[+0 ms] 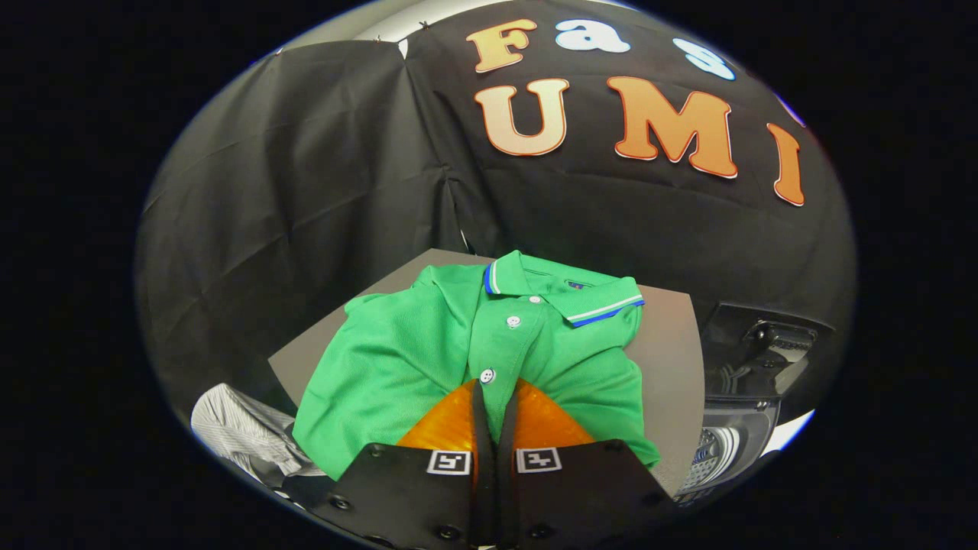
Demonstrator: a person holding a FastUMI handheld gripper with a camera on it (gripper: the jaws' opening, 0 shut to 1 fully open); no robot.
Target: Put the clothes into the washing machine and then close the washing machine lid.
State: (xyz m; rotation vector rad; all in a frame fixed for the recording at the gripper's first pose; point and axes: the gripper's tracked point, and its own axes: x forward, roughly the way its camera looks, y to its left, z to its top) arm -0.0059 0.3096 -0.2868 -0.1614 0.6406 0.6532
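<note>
Gripper [493, 397] fingers closed together w/ almost no gap, tips over the placket of the green polo shirt [428, 359], which lies spread on the table [672, 344] w/ collar toward its far edge; washing machine [726, 443] open past the table's right edge.

Shirt [397, 351]: knitted cloth, fine pique texture, matt, with glossy plastic buttons [513, 321] and a ribbed collar [588, 302]. Table [668, 359]: smooth, matt board. Wall [306, 191]: matt woven cloth, creased. Washer [733, 435]: glossy moulded plastic lid, ridged shiny drum. Tongs [495, 389], fingers nearly together over the shirt's placket: matt plates with paper-like printed markers.
</note>
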